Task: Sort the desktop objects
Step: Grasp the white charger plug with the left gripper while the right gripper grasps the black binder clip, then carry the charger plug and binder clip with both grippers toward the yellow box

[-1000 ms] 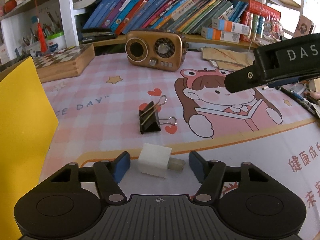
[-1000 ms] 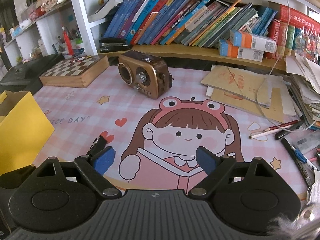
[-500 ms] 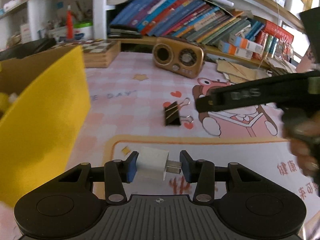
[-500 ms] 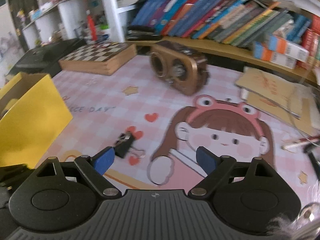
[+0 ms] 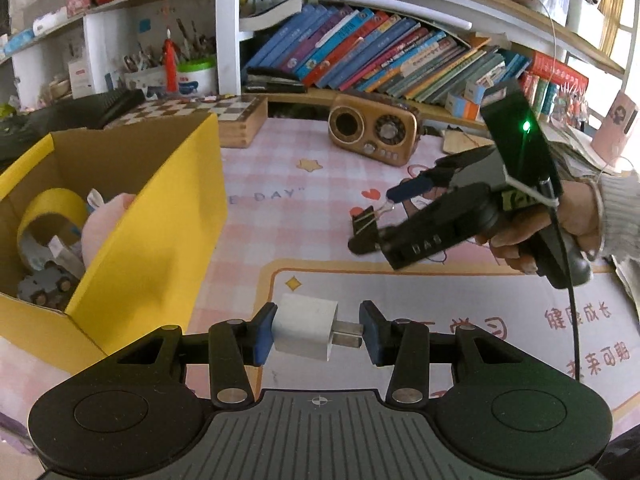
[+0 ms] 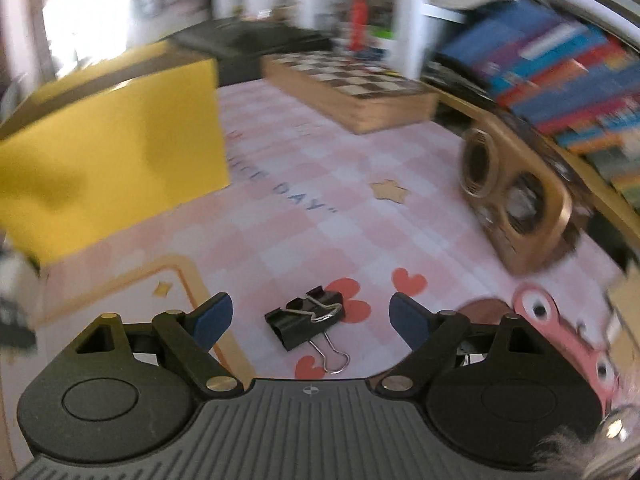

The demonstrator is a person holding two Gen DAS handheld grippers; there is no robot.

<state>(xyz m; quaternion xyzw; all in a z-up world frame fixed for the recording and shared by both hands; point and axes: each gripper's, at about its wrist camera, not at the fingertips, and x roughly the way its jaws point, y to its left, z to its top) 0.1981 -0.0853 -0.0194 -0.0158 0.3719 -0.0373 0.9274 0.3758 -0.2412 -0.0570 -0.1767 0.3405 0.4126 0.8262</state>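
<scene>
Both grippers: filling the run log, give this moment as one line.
left gripper: shut on white charger | right gripper: open around binder clip | yellow box: left

Charger plug (image 5: pixel 305 332): smooth white plastic, matt, with dull metal prongs. Binder clip (image 6: pixel 305 322): black body with a slight sheen, bright wire handles of polished metal. Yellow box (image 5: pixel 156 216): matt cardboard, raw brown inside; desk mat (image 6: pixel 320 216): smooth printed surface.
</scene>
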